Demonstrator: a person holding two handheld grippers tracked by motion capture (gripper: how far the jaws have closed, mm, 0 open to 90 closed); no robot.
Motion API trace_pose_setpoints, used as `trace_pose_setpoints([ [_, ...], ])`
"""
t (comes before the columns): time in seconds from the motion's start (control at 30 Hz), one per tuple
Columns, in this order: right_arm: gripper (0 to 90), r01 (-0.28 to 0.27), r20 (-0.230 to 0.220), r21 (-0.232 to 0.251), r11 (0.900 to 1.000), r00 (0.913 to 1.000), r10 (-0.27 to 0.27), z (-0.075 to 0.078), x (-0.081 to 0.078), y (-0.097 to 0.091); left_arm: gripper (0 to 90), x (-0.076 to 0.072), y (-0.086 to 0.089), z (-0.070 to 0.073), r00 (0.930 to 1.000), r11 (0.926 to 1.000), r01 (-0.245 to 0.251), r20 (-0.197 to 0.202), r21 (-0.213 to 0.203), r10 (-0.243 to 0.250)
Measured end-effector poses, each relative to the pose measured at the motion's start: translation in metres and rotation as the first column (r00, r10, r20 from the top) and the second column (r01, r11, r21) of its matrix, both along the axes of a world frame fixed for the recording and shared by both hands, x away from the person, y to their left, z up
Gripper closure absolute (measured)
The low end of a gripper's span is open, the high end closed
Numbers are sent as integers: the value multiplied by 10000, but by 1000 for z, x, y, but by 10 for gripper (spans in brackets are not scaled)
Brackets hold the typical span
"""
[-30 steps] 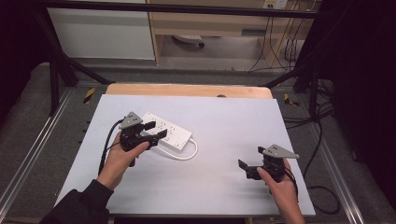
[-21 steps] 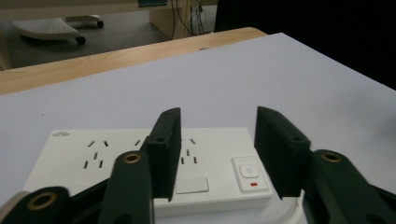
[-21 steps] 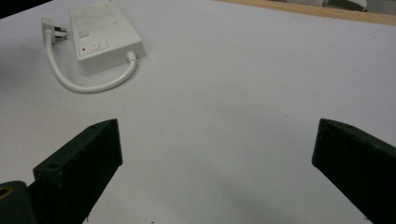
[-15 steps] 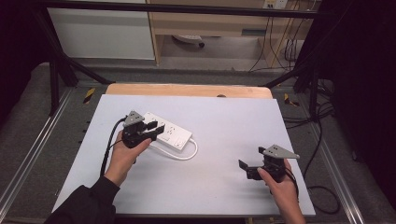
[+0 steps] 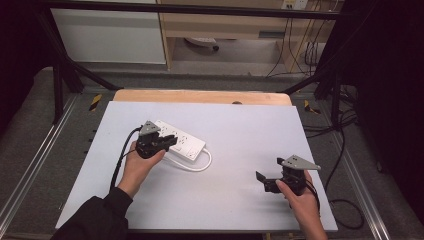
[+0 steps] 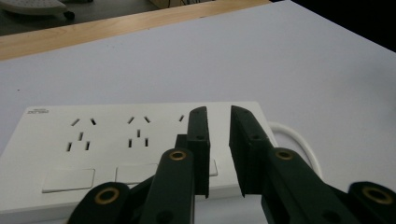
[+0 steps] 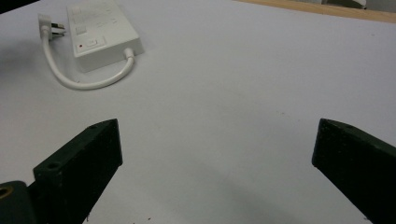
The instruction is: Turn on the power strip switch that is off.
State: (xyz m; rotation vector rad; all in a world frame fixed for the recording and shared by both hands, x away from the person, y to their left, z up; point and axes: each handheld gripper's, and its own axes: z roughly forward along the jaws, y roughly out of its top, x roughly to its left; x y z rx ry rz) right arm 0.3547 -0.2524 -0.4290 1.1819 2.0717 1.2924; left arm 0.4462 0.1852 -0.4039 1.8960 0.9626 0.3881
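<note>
A white power strip (image 5: pixel 184 140) lies flat on the white table top (image 5: pixel 250 130), left of centre, its white cable (image 5: pixel 196 165) looping out to the near side. My left gripper (image 5: pixel 170 142) hovers over the strip's near end. In the left gripper view its jaws stand almost together with a thin empty gap, the left gripper (image 6: pixel 218 113) just above the power strip (image 6: pixel 93 140) near its rocker switches. My right gripper (image 5: pixel 267 174) rests low at the near right, wide open and empty. From the right gripper (image 7: pixel 217 135) the power strip (image 7: pixel 100 32) and cable (image 7: pixel 79 81) lie far off.
A wooden strip (image 5: pixel 200 96) borders the table's far edge. Black frame posts stand at both sides, and cables hang off the right side near the floor (image 5: pixel 345 150). A white cabinet (image 5: pixel 110 35) stands behind the table.
My left gripper has crept a little forward and right over the power strip. The right gripper has stayed where it was.
</note>
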Motion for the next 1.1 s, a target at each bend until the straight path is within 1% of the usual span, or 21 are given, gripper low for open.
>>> trace_pose_setpoints([
  [0.13, 22, -14, 9, -25, 10000, 10000, 14, 0, 0, 0, 824, 2, -3, -5, 9999, 9998, 117, -115, 130, -115],
  [0.17, 22, -28, 0, -35, 10000, 10000, 28, -1, 0, 0, 833, 2, -4, -6, 9998, 9998, 139, -160, 107, -137],
  [0.5, 22, -44, -14, -78, 10000, 10000, 44, -1, 0, 0, 898, 7, -7, -16, 9989, 9995, 189, -439, 262, -178],
  [0.67, 22, -18, 3, -238, 9997, 10000, 18, -1, 0, 0, 899, 8, -7, -19, 9985, 9993, 192, -528, 314, -175],
  [0.9, 22, -45, 3, -270, 9996, 10000, 46, -2, 0, 0, 899, 9, -7, -20, 9981, 9991, 202, -587, 376, -180],
  [0.93, 22, -52, 10, -280, 9996, 10000, 52, -2, 0, 0, 899, 9, -7, -20, 9978, 9992, 206, -631, 354, -183],
  [1.0, 22, -64, 15, -286, 9996, 10000, 65, -2, 0, 0, 899, 9, -7, -21, 9965, 9997, 236, -801, 91, -228],
  [1.03, 22, -58, 12, -290, 9996, 10000, 59, -2, 0, 0, 899, 9, -7, -20, 9962, 9997, 258, -828, 25, -255],
  [1.1, 22, -55, -2, -287, 9996, 10000, 55, -2, 0, 0, 899, 9, -9, -20, 9966, 9996, 266, -787, 57, -261],
])
